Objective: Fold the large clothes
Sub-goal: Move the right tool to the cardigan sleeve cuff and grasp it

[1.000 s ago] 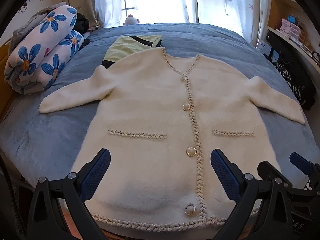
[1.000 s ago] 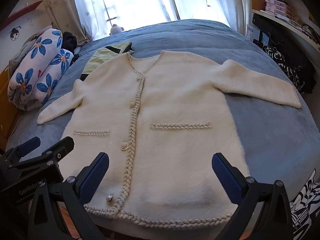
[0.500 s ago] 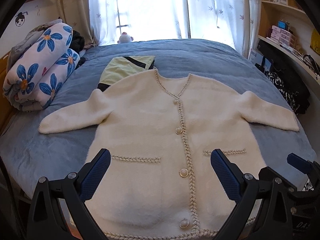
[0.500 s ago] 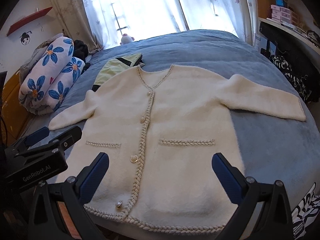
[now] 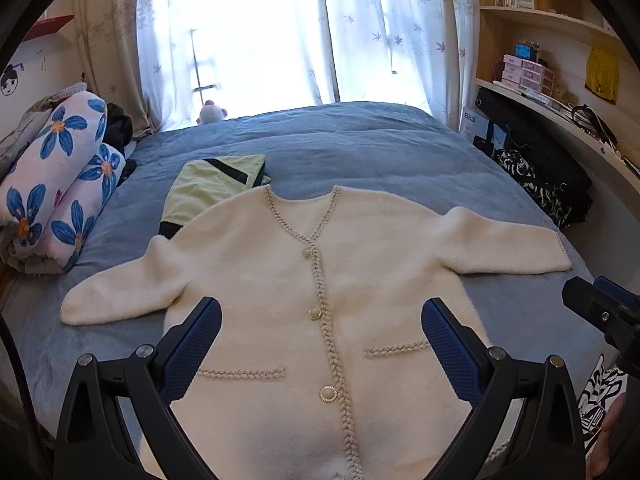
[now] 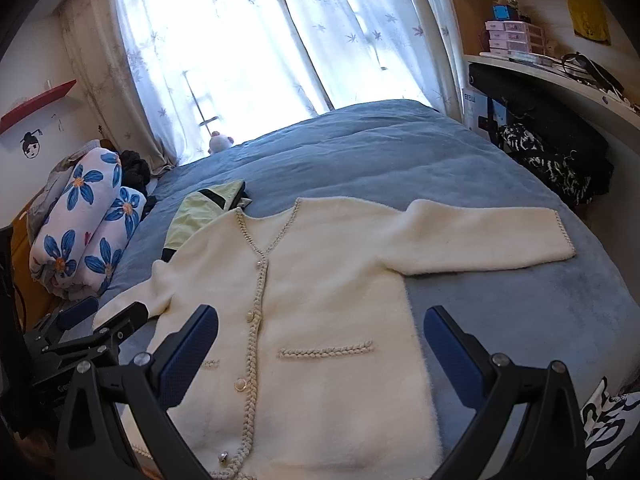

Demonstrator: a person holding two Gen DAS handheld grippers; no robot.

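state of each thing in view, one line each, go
cream cardigan: flat, face up, buttoned, sleeves spread out
green garment: folded, partly under the cardigan's shoulder
floral blanket: rolled up at the bed's edge
curtains: drawn, backlit
left tongs: open, empty
right tongs: open, empty

A cream cardigan (image 5: 280,280) with beige braided trim (image 5: 332,344) and pearl-toned buttons (image 5: 315,313) lies on a slate-blue bedspread (image 5: 360,148). A pale yellow-green garment (image 5: 208,184) crossed by a black stripe sits beside it. A white quilt (image 5: 56,184) carries blue flowers with orange centres. Sheer white curtains (image 5: 380,28) show a faint grey-blue leaf print. A black-and-white patterned cloth (image 5: 532,188) hangs at the bed's edge. Gripper pads (image 5: 192,348) are dark blue, dimpled, on black frames.
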